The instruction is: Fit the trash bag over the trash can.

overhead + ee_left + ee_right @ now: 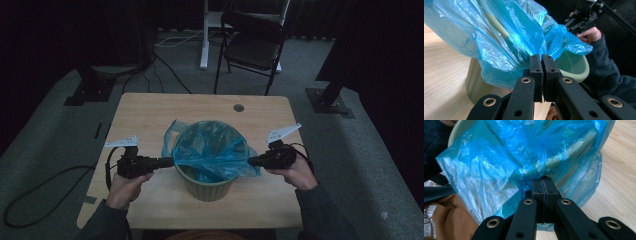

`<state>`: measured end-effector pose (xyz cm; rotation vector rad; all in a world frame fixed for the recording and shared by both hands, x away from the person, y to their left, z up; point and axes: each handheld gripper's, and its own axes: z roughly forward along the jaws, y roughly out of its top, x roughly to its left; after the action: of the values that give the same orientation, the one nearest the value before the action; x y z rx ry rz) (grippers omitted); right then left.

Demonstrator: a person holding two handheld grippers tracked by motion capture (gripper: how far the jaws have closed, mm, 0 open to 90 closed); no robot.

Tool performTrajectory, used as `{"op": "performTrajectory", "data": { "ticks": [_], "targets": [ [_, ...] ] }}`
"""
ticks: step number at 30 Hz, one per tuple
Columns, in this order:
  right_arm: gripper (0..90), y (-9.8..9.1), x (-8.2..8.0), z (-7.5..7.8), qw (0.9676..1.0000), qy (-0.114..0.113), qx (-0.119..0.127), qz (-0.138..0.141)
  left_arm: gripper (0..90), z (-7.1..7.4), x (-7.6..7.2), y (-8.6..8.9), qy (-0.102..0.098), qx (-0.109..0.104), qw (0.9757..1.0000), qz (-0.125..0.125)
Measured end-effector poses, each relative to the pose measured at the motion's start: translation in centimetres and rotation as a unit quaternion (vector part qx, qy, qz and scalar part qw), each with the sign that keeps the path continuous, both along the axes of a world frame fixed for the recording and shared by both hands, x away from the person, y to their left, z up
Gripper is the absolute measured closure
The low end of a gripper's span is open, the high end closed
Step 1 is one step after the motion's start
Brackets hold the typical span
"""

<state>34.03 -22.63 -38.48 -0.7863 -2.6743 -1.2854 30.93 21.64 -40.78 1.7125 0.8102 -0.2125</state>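
Sitting in the middle of the wooden table (150,107) is a pale green bin (206,189) with ribbed sides, and a blue plastic bag (212,150) is draped in and over its mouth. The bag lines the inside and spills out over the rim on both sides, with a loose flap sticking up at the far left edge.

The left gripper (166,162) comes in from the left side of the bin, jaws pinched tight together on the bag's edge. In the left gripper view you can see the two black pads pressed flat against each other with the blue film bunched right at their tips (541,61), just in front of the bin's rim (the green lip curves off to the right there). The person's other hand (591,35) with its gripper shows farther back on the opposite side.

The right gripper (251,161) does the same thing from the right: jaws clamped shut on the bag film, which fans out from the tips (543,182) in crinkled folds. The bag is pulled fairly taut between the two grippers across the bin's opening.

Both hands sit low, about level with the rim, one on each side. A dark folding chair (252,42) stands on the floor behind the table, and there's a small round hole (238,107) near the table's far edge.
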Motion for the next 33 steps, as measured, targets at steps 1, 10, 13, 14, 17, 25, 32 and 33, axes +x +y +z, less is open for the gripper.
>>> {"op": "performTrajectory", "data": {
  "ticks": [1, 10, 13, 14, 17, 25, 32, 33],
  "targets": [
    [90.0, 0.1, 0.1, -0.1, 1.0, -0.001, -0.001, -0.002, 87.7, -0.1, 0.2, 0.0, 0.001, -0.003, 1.0, 0.001],
    [90.0, 0.0, 1.6, -0.2, 0.9991, -0.002, 0.003, -0.042, 87.9, 0.0, 2.6, -0.6, 0.001, -0.005, 0.9998, 0.019],
    [90.0, -0.1, 2.6, -0.2, 0.9983, -0.004, 0.001, -0.057, 87.8, 0.2, 3.9, -0.9, -0.001, 0.001, 0.9995, 0.03],
    [90.0, -0.1, 2.6, -0.2, 0.9983, -0.004, 0.001, -0.057, 87.9, 0.2, 3.9, -0.9, -0.001, 0.001, 0.9995, 0.03],
    [90.0, -0.2, 4.0, -0.3, 0.9968, -0.002, 0.006, -0.079, 87.8, 0.3, 5.5, -1.3, -0.004, 0.008, 0.9989, 0.045],
    [90.0, -0.5, 5.7, -0.7, 0.9951, 0.009, 0.026, -0.095, 86.7, 0.6, 7.0, -1.6, -0.003, 0.011, 0.9979, 0.063],
    [90.0, -1.3, 4.4, -0.6, 0.9966, 0.002, 0.023, -0.079, 86.7, 1.0, 4.4, -1.2, -0.017, 0.025, 0.9983, 0.049],
    [90.0, -1.3, 4.4, -0.6, 0.9966, 0.002, 0.023, -0.079, 86.7, 1.0, 4.4, -1.2, -0.017, 0.025, 0.9983, 0.049]
  ]
}}
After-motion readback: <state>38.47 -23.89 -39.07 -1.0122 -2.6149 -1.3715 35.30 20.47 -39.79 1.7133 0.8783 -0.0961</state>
